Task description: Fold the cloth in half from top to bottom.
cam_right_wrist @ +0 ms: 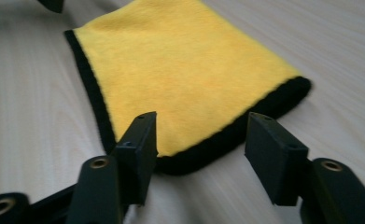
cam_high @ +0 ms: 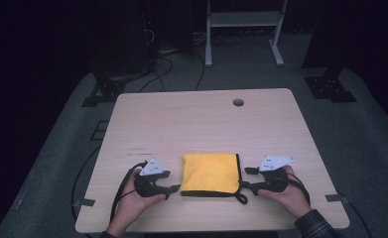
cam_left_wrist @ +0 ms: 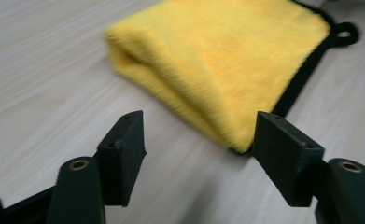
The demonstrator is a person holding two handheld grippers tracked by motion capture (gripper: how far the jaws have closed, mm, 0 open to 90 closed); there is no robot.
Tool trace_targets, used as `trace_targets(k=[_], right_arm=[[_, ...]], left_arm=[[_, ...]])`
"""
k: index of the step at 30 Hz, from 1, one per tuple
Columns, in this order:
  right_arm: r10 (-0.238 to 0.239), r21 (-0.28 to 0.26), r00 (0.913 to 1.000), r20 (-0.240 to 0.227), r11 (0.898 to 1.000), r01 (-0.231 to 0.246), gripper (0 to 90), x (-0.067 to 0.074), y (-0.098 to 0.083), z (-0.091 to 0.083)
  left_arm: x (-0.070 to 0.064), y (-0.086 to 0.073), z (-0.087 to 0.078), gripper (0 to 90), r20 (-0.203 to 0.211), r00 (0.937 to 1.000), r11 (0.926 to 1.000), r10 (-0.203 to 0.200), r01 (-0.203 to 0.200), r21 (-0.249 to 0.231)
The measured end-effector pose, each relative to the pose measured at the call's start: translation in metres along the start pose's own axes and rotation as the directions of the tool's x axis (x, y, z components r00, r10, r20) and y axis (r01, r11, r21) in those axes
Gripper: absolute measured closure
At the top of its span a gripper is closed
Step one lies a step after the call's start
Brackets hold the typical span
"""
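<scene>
Folded yellow cloth (cam_high: 210, 173) lies flat on the table (cam_high: 201, 119), near the person's edge.
Left gripper (cam_high: 174, 181) and right gripper (cam_high: 245, 178) flank it, jaws wide apart, holding nothing.

Most of the table (cam_high: 201, 119) is left bare; free passage is offered across its far half, interrupted only by a small round hole (cam_high: 238, 102). Near the front edge, the middle is taken up by a folded yellow cloth (cam_high: 210, 173), flanked closely by the left gripper (cam_high: 170, 181) & right gripper (cam_high: 246, 177). Narrow gaps only are left betw. them.
</scene>
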State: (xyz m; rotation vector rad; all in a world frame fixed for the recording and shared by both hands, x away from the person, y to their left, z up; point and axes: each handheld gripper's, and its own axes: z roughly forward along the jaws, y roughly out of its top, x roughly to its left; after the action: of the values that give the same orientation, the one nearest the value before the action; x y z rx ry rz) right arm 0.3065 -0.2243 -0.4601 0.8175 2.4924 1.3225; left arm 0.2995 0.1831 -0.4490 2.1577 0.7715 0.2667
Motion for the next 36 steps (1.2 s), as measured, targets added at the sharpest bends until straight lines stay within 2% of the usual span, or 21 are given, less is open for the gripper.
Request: trace_targets(k=[3,6,8,9,10,11,12,13,14,17,19,23,26,30,31,36], right_arm=[[0.027,-0.008,0.9988,0.04,1.0,-0.027,36.0,-0.008,-0.005,-0.007],[0.048,-0.011,0.9956,0.08,0.999,-0.048,31.9,-0.016,-0.01,-0.014],[0.051,0.003,0.9914,0.121,0.999,-0.051,29.5,-0.021,-0.015,-0.019],[0.048,0.01,0.9889,0.141,0.999,-0.05,28.3,-0.023,-0.017,-0.02],[0.048,0.01,0.9889,0.141,0.999,-0.05,28.3,-0.023,-0.017,-0.02],[0.054,0.032,0.9842,0.169,0.998,-0.06,25.5,-0.027,-0.023,-0.023],[0.055,0.039,0.9825,0.178,0.997,-0.063,24.8,-0.029,-0.025,-0.024],[0.064,0.051,0.9796,0.19,0.996,-0.075,23.6,-0.031,-0.028,-0.025],[0.067,0.059,0.9779,0.198,0.995,-0.08,22.1,-0.032,-0.03,-0.026],[0.079,0.069,0.9746,0.209,0.993,-0.096,19.3,-0.035,-0.034,-0.028],[0.092,0.082,0.9674,0.236,0.99,-0.114,16.9,-0.038,-0.04,-0.032],[0.122,0.085,0.9534,0.276,0.985,-0.151,16.9,-0.043,-0.048,-0.038],[0.142,0.08,0.9438,0.298,0.982,-0.173,16.8,-0.047,-0.052,-0.042],[0.149,0.085,0.9336,0.326,0.979,-0.186,16.2,-0.05,-0.058,-0.044],[0.154,0.083,0.9331,0.325,0.978,-0.19,15.6,-0.05,-0.058,-0.044],[0.156,0.077,0.9333,0.323,0.979,-0.19,13.9,-0.05,-0.06,-0.045]], left_arm=[[0.01,-0.008,-0.007,27.5,-0.05,0.9986,0.9999,-0.014,0.015,0.005],[0.021,-0.017,-0.015,23.9,-0.099,0.9943,0.9991,-0.038,0.04,0.014],[0.027,-0.024,-0.02,20.9,-0.125,0.9906,0.9981,-0.056,0.059,0.02],[0.03,-0.027,-0.023,20.1,-0.131,0.9891,0.9973,-0.066,0.07,0.022],[0.03,-0.027,-0.023,19.0,-0.131,0.9891,0.9973,-0.066,0.07,0.022],[0.035,-0.034,-0.028,18.0,-0.145,0.9856,0.9953,-0.088,0.093,0.029],[0.035,-0.034,-0.028,17.4,-0.145,0.9856,0.9953,-0.088,0.093,0.029],[0.039,-0.042,-0.032,16.6,-0.164,0.9811,0.9932,-0.103,0.11,0.036],[0.041,-0.045,-0.035,15.7,-0.172,0.9792,0.9925,-0.107,0.115,0.041],[0.043,-0.05,-0.038,12.8,-0.181,0.9763,0.9912,-0.119,0.127,0.036],[0.045,-0.057,-0.043,11.4,-0.194,0.9732,0.9902,-0.124,0.134,0.04],[0.047,-0.067,-0.044,9.7,-0.202,0.9724,0.989,-0.117,0.133,0.065],[0.046,-0.07,-0.044,8.6,-0.209,0.9726,0.9899,-0.102,0.12,0.075],[0.047,-0.072,-0.044,8.0,-0.225,0.9688,0.9901,-0.103,0.121,0.071],[0.047,-0.072,-0.043,7.4,-0.231,0.9685,0.9909,-0.093,0.113,0.074],[0.046,-0.075,-0.041,0.5,-0.23,0.9689,0.9923,-0.092,0.109,0.06]])
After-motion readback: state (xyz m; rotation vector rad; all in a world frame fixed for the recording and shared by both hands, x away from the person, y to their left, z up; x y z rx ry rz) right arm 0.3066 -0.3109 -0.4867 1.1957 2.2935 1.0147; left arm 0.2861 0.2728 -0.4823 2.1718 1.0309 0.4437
